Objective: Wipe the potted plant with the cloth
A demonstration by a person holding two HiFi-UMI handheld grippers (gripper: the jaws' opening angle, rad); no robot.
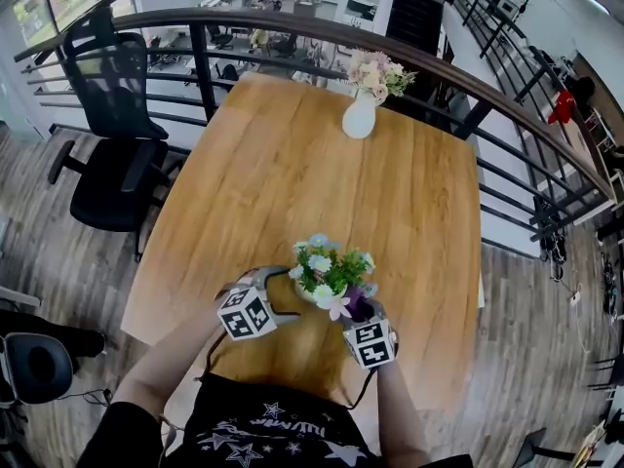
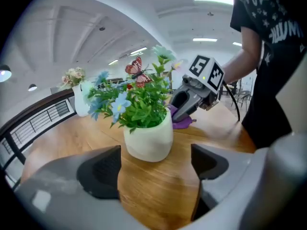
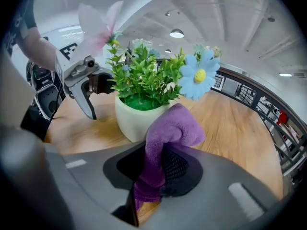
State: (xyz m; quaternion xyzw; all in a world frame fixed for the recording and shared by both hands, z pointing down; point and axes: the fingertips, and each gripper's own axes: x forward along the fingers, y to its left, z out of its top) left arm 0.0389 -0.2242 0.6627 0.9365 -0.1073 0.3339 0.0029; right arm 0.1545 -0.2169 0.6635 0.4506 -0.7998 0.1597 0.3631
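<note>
Grey plank flooring [image 1: 78, 271] surrounds a large wooden table [image 1: 292, 164], whose far side lies close to a curved dark railing [image 1: 195, 15] with office desks visible beyond it. To the table's left stands a black office chair [image 1: 112, 188], apart from the tabletop. At the far edge of the table is a white vase [image 1: 359, 117] of pale pink and cream flowers, upright and well apart from everything else. Near the table's near edge, just in front of the person, stands the potted plant [image 1: 330, 276]: a rounded cream pot, upright, filled with green leaves and blue, white and pink flowers. The 2 grippers flank it. The left gripper [image 2: 156, 169] is on the pot's left with its jaws spread wide and nothing between them. The pot stands just ahead of the gap, touched by neither jaw. The right gripper [image 3: 160, 169] is on the pot's right, its jaws pinched onto a purple cloth [image 3: 168, 133]. The cloth's bunched upper fold bulges out above the jaws, right at the pot's side; whether it touches the pot cannot be told. Smallest of all, 1 red butterfly ornament [image 2: 135, 68] perches among the leaves.
</note>
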